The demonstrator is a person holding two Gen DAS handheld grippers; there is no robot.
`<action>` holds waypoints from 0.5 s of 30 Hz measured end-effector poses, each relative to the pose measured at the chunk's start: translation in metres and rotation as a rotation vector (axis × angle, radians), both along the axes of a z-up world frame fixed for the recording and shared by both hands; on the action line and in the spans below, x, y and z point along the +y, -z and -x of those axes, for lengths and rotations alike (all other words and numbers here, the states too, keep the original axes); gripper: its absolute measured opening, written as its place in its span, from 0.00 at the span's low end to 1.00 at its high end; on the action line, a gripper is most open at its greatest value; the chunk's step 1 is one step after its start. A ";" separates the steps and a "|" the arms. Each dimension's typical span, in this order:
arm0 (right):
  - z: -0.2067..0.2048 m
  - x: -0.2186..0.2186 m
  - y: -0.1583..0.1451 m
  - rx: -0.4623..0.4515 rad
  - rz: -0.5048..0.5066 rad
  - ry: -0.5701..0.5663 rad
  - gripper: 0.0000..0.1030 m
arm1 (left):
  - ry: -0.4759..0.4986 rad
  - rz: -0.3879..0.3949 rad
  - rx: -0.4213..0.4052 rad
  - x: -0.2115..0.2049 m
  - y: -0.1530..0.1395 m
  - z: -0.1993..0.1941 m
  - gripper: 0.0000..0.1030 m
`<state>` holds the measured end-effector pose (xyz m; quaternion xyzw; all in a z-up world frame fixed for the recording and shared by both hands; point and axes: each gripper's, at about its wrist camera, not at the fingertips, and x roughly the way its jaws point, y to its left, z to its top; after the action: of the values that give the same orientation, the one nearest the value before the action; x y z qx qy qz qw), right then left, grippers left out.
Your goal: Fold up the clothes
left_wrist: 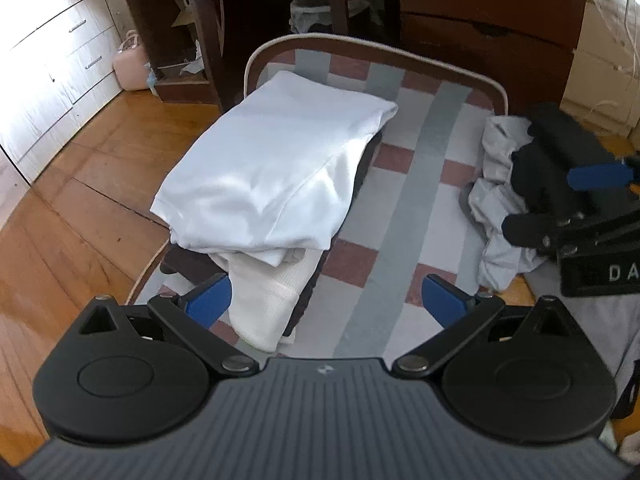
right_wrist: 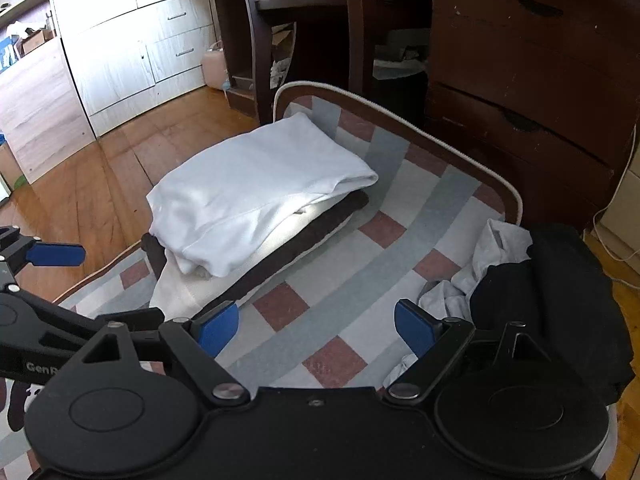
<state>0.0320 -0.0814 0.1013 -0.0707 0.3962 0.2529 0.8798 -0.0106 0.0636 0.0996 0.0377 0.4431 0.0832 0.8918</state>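
A folded white garment (left_wrist: 276,172) (right_wrist: 256,192) tops a neat stack on the checked mat (left_wrist: 400,200) (right_wrist: 360,264). Under it lie a white waffle-knit piece (left_wrist: 264,300) and a dark brown one (right_wrist: 280,248). My left gripper (left_wrist: 326,300) hangs open above the stack's near end with nothing between its fingers. My right gripper (right_wrist: 316,328) is open and empty over the bare mat, between the stack and a crumpled pile. That pile holds a pale grey garment (left_wrist: 496,200) (right_wrist: 480,272) and a black one (left_wrist: 560,140) (right_wrist: 560,300).
Dark wooden furniture (right_wrist: 520,80) stands close behind the mat. White drawers (left_wrist: 60,60) line the far left wall, with a pink jug (left_wrist: 130,64) beside them. Wooden floor (left_wrist: 80,200) surrounds the mat. A white cable (right_wrist: 612,216) runs at the right.
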 end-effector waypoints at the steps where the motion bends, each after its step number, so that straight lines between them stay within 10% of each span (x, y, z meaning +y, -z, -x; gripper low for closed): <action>1: -0.001 0.000 0.001 0.004 0.000 -0.002 0.86 | 0.002 -0.008 0.009 -0.002 0.002 -0.001 1.00; 15: 0.005 0.008 0.007 0.017 0.021 -0.061 0.86 | 0.012 -0.020 0.031 -0.012 0.010 0.000 1.00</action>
<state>0.0275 -0.0735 0.0942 -0.0897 0.4039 0.2759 0.8676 -0.0108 0.0521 0.0892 0.0508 0.4557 0.0816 0.8849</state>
